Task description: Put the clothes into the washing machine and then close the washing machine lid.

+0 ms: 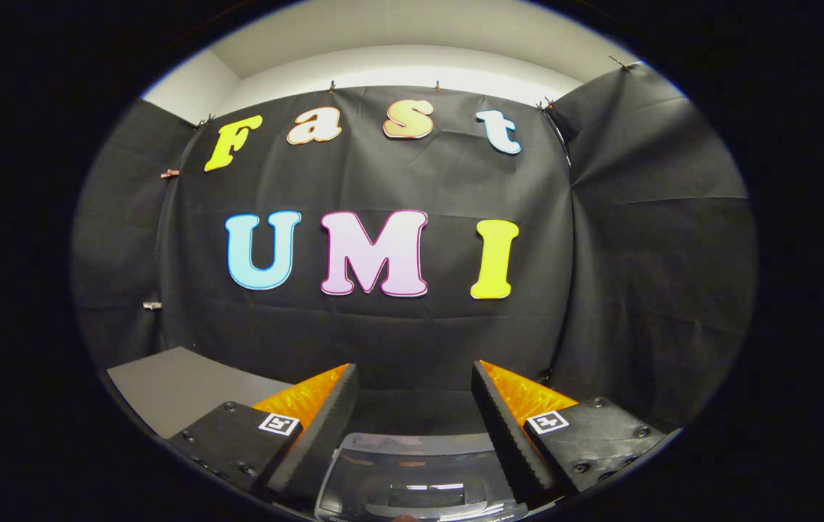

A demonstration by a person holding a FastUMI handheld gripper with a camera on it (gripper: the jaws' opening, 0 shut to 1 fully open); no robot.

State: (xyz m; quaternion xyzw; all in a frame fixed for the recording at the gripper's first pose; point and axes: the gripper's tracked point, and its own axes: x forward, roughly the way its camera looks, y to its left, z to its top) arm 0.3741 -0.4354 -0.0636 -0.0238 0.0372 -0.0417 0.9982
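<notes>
The gripper (412, 395) hangs with fingers spread apart, holding nothing. Below and between them lies the washing machine's clear, glossy plastic lid (412, 478); it looks shut. Clothes can't be seen, so this fits either before loading or a finished job.

The jaws hide the sides of the washing machine lid (412, 475), its near part cut off.

Washing machine's clear glossy lid (412, 471), low between the parted tongs (414, 377).
</notes>
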